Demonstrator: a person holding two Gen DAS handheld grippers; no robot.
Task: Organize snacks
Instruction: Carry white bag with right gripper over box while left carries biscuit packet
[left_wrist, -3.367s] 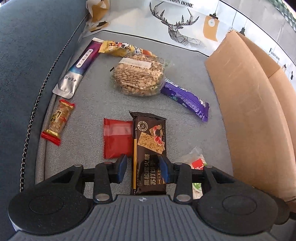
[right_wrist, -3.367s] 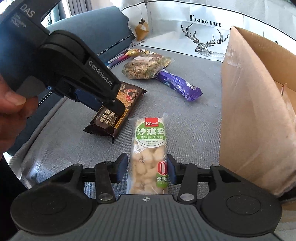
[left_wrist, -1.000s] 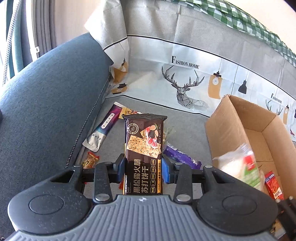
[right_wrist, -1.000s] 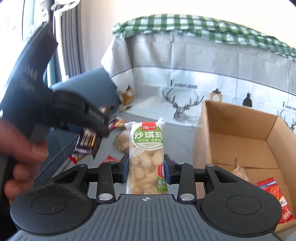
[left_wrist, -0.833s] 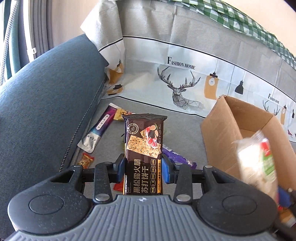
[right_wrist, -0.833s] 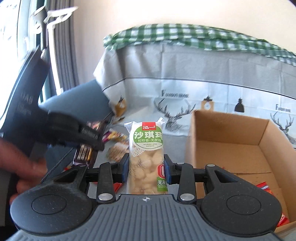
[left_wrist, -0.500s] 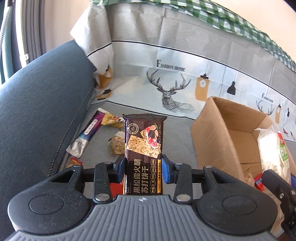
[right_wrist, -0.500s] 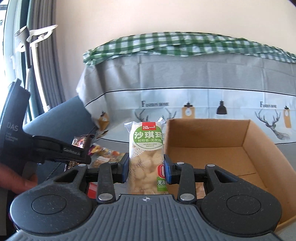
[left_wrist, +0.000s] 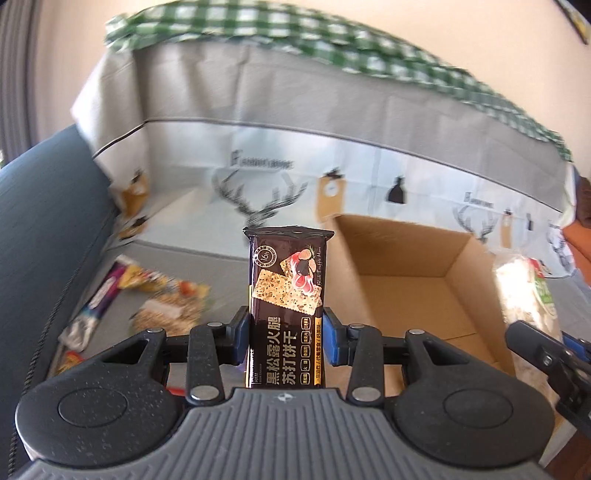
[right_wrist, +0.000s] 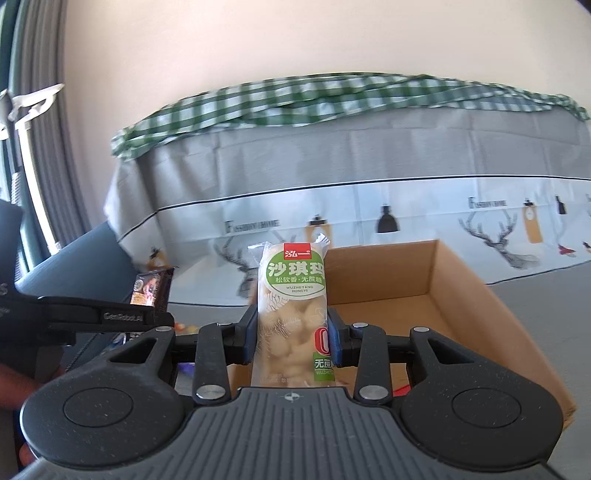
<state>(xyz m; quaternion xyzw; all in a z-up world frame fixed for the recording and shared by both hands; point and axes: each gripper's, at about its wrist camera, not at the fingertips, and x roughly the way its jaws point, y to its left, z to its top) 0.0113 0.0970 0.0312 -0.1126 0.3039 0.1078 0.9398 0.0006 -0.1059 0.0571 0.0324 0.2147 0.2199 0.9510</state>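
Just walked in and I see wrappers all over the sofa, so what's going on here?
A person is sorting snacks into an open brown cardboard box on the grey sofa seat. The left tool is clamped on a dark brown cracker packet, and the right tool grips a clear pastry packet with a green label. Both packets are held in the air by the box, not yet dropped in. Several other wrapped snacks lie on the seat to the left, blurred.
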